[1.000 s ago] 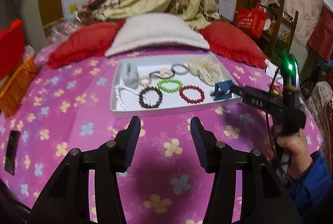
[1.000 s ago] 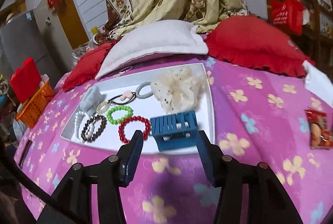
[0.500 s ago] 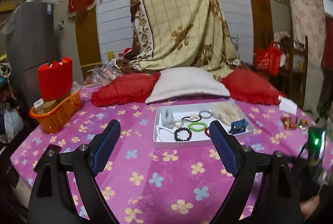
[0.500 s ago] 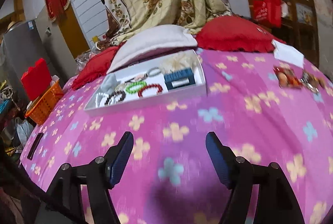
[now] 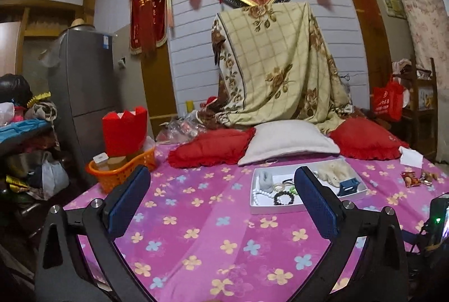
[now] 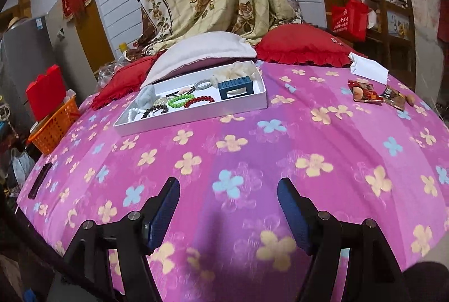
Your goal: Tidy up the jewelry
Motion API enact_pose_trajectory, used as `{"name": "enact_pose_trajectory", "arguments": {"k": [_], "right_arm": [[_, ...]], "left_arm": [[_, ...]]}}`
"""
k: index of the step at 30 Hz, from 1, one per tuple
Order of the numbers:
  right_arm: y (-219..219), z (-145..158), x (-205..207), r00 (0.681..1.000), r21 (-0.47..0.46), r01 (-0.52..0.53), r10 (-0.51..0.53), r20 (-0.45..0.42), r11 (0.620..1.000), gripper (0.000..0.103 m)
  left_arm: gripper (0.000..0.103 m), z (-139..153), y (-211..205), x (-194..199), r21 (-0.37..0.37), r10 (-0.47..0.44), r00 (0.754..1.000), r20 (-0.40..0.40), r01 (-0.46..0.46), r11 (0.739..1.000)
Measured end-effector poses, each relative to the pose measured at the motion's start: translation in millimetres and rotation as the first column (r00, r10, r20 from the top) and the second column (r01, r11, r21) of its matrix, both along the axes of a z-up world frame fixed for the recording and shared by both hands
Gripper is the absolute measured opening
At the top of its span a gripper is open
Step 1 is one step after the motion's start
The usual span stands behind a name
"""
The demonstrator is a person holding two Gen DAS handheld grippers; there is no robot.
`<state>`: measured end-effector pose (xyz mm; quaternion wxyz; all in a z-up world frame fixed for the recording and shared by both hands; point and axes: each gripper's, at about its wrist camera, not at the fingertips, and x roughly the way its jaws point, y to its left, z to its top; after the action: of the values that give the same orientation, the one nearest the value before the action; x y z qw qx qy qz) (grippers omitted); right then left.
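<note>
The shallow white rectangular jewelry tray (image 6: 249, 105) sat on the pink flowered tablecloth (image 6: 252, 161), holding a blue plastic clip (image 6: 235, 87) and red (image 6: 199, 100) and green (image 6: 181, 100) bead bracelets. The left gripper (image 5: 221, 198) was opening wide, empty. The right gripper (image 6: 228, 209) stood apart, empty, well short of the tray.

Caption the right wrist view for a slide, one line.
Open right tongs, empty, over the pink flowered cloth; beyond them the white tray holds bead bracelets and a blue clip.
</note>
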<state>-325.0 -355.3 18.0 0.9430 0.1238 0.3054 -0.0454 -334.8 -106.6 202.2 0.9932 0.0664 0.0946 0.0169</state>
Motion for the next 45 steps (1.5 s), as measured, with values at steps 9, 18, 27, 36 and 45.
{"name": "enact_pose_trajectory", "arguments": {"k": [9, 18, 27, 36, 45], "right_arm": [[11, 20, -34, 0.998, -0.042, 0.011, -0.009, 0.058, 0.999, 0.071], [13, 28, -47, 0.997, -0.055, 0.038, -0.034, 0.065, 0.998, 0.073], [29, 22, -49, 0.999, -0.079, 0.015, -0.013, 0.033, 0.997, 0.073], [52, 19, -46, 0.999, -0.138, -0.031, 0.034, 0.019, 0.99, 0.074], [55, 20, -44, 0.999, -0.153, -0.032, 0.032, 0.0, 0.988, 0.076]], "left_arm": [[0.103, -2, -10, -27, -0.004, -0.103, 0.993, -0.061, 0.103, 0.995], [0.103, -2, -14, -38, 0.008, -0.136, 0.987, -0.089, 0.137, 0.991], [0.103, -11, -2, -38, -0.02, -0.133, 0.983, -0.125, 0.132, 0.991], [0.103, -22, 11, -30, -0.07, -0.139, 0.973, -0.183, 0.129, 0.989], [0.103, -33, 15, -22, -0.092, -0.146, 0.962, -0.231, 0.127, 0.988]]}}
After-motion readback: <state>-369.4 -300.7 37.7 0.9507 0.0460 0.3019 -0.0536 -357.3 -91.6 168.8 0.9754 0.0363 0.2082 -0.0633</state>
